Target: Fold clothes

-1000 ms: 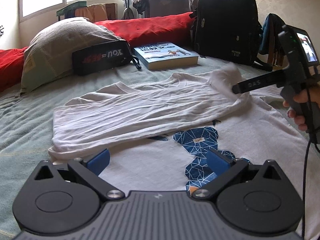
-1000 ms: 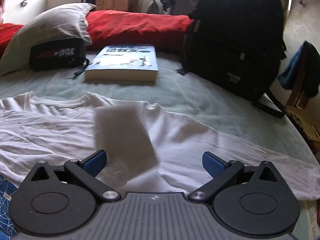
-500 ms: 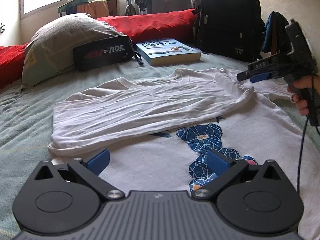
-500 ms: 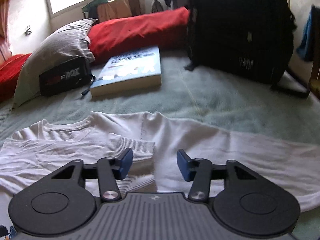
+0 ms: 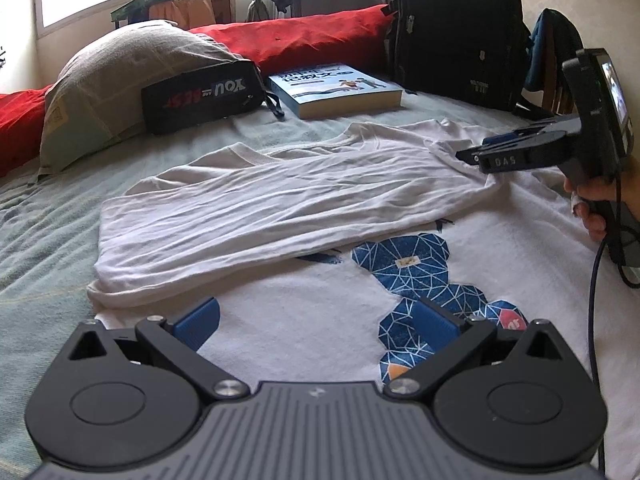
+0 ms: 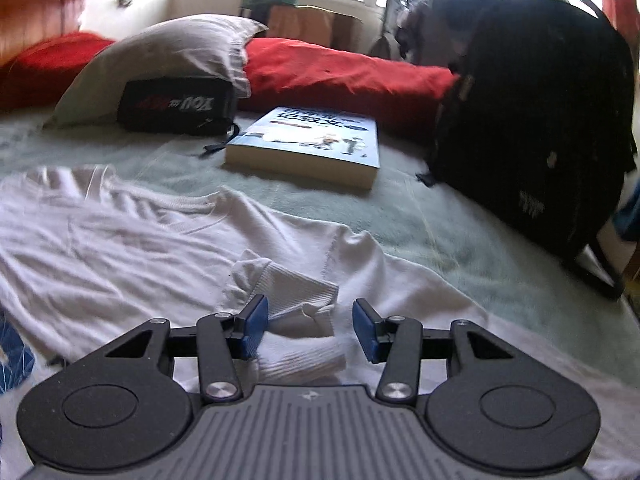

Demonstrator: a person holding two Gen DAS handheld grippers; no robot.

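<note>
A white T-shirt (image 5: pixel 280 184) with a blue geometric print (image 5: pixel 404 256) lies on the bed, its left side folded over the middle. My left gripper (image 5: pixel 316 318) hovers open just above the printed front, nothing between its fingers. My right gripper (image 6: pixel 310 328) stands half-open over the ribbed sleeve cuff (image 6: pixel 296 284), which lies crumpled on the shirt between the fingers. The left pad touches the cuff; the right pad stands clear of it. In the left wrist view the right gripper (image 5: pixel 464 154) sits low at the shirt's far right, held by a hand (image 5: pixel 596 208).
Beyond the shirt lie a blue book (image 5: pixel 332 88), a black pouch (image 5: pixel 200 96) and a grey pillow (image 5: pixel 120 68). A black backpack (image 5: pixel 456 24) stands at the back right against red bedding (image 5: pixel 320 36). Green bedsheet shows left of the shirt.
The right gripper's jaws narrowed from wide to half apart. The sleeve end that hung in the air now lies on the shirt, and the right gripper has tilted and come down over it. The left gripper stayed put.
</note>
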